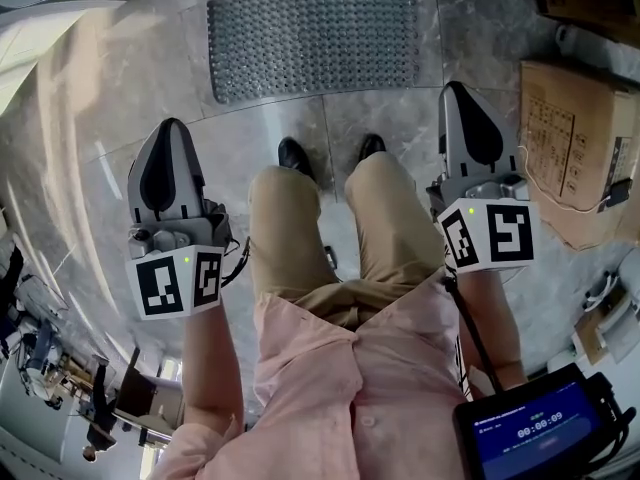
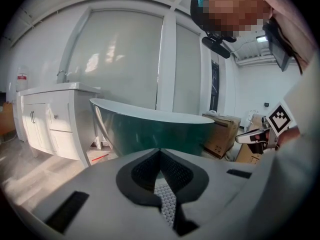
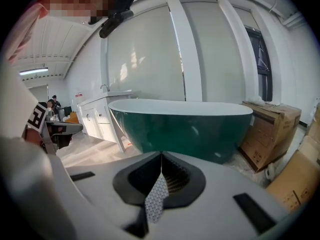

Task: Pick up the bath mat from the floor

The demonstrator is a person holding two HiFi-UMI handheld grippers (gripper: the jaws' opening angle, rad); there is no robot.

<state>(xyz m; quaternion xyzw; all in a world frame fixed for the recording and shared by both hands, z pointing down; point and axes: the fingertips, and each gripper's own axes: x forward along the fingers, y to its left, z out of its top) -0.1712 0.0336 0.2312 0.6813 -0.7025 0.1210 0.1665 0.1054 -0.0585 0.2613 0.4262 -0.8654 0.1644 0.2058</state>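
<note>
The grey studded bath mat [image 1: 312, 40] lies flat on the marble floor, ahead of the person's black shoes [image 1: 295, 155]. My left gripper [image 1: 168, 126] hangs to the left of the person's legs, short of the mat's near left corner, with its jaws shut and nothing in them. My right gripper [image 1: 455, 88] is on the other side of the legs, near the mat's near right corner, also shut and empty. In the left gripper view the jaw tips [image 2: 160, 151] meet in front of a green bathtub [image 2: 150, 129]. The right gripper view shows the same closed tips [image 3: 161, 155].
The green tub [image 3: 185, 126] stands beyond the mat. A white vanity cabinet [image 2: 50, 119] is to the tub's left. Cardboard boxes [image 1: 575, 148] are stacked at the right, close to the right gripper. A handheld screen [image 1: 535, 433] sits at the lower right.
</note>
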